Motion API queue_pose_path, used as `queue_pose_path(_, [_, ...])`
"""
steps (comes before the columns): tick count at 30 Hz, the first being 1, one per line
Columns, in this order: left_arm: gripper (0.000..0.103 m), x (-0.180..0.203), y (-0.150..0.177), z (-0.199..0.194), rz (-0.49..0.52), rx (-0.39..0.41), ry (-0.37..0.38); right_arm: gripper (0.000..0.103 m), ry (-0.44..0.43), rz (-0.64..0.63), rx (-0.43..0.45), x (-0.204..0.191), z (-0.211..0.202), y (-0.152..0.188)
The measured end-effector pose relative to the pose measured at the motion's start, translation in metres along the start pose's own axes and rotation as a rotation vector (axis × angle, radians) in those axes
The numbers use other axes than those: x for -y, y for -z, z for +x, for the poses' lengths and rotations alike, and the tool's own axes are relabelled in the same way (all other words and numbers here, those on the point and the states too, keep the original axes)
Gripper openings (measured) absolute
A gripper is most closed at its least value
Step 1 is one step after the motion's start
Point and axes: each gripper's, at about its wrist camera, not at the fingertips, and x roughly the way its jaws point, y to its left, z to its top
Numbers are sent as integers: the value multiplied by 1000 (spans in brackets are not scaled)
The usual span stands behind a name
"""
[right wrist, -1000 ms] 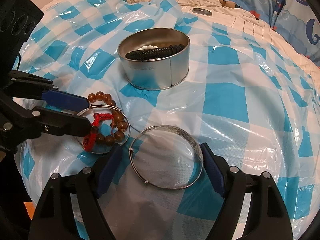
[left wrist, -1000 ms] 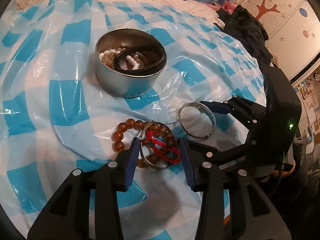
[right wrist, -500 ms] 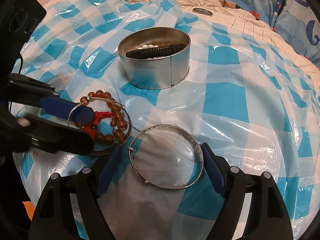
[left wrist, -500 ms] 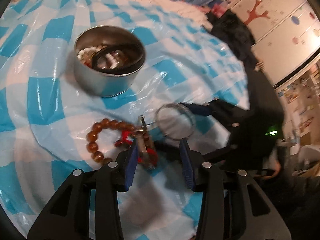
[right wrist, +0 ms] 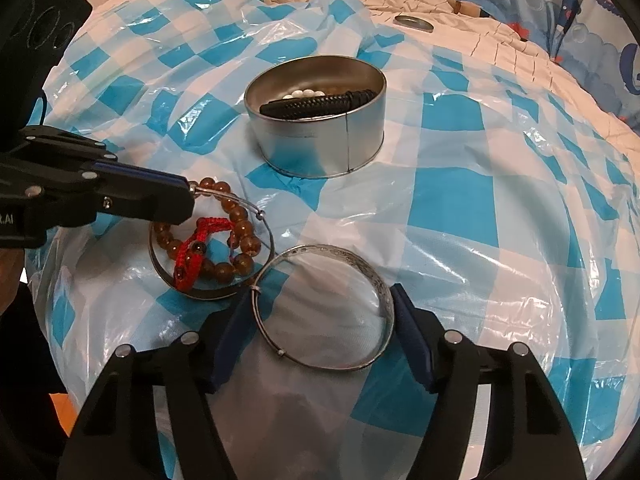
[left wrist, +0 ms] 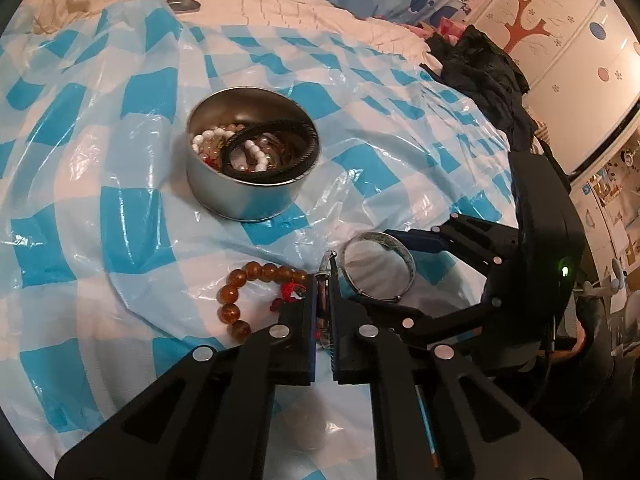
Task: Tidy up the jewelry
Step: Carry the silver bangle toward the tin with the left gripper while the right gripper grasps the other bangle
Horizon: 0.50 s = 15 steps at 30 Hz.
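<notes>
- Left wrist view: left gripper (left wrist: pixel 323 312) pinched tight on rim of thin silver bangle (left wrist: pixel 325 280), bangle edge-on between blue pads.
- Amber bead bracelet (left wrist: pixel 240 292) lying on blue-and-white checked plastic sheet (left wrist: pixel 132 240), just left of the pads; red cord bracelet (left wrist: pixel 289 292) tangled with it.
- Right wrist view: same thin bangle (right wrist: pixel 208 292) seen ringing the beads (right wrist: pixel 236 240) and red cord (right wrist: pixel 192 256), tilted, far rim clamped by left gripper (right wrist: pixel 188 200).
- Right gripper (right wrist: pixel 324 316) astride wide silver bangle (right wrist: pixel 324 308), fingers closing; blue pads (right wrist: pixel 412 344) close at either side of rim, firm contact not clear.
- Round metal tin (right wrist: pixel 320 136) beyond on the sheet, holding black bracelet (right wrist: pixel 316 106) and white beads (left wrist: pixel 252 156).
- Small metal lid (left wrist: pixel 183 5) far off on the cream bedding (left wrist: pixel 280 4).
</notes>
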Motion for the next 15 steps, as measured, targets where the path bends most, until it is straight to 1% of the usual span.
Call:
queue_pose_path(4, [4, 2, -1, -2, -2, 9, 17, 66, -5, -6, 0, 1, -2, 0])
queue_pose_path(9, [4, -1, -5, -22, -22, 70, 80, 66, -9, 30, 23, 9, -8, -2])
queue_pose_path(11, [2, -2, -6, -28, -27, 87, 100, 66, -11, 52, 35, 14, -10, -3])
queue_pose_path(12, [2, -3, -7, -31, -33, 97, 123, 66, -10, 59, 39, 15, -10, -3])
queue_pose_path(15, [2, -1, -8, -39, -33, 119, 149, 66, -11, 77, 52, 18, -12, -5])
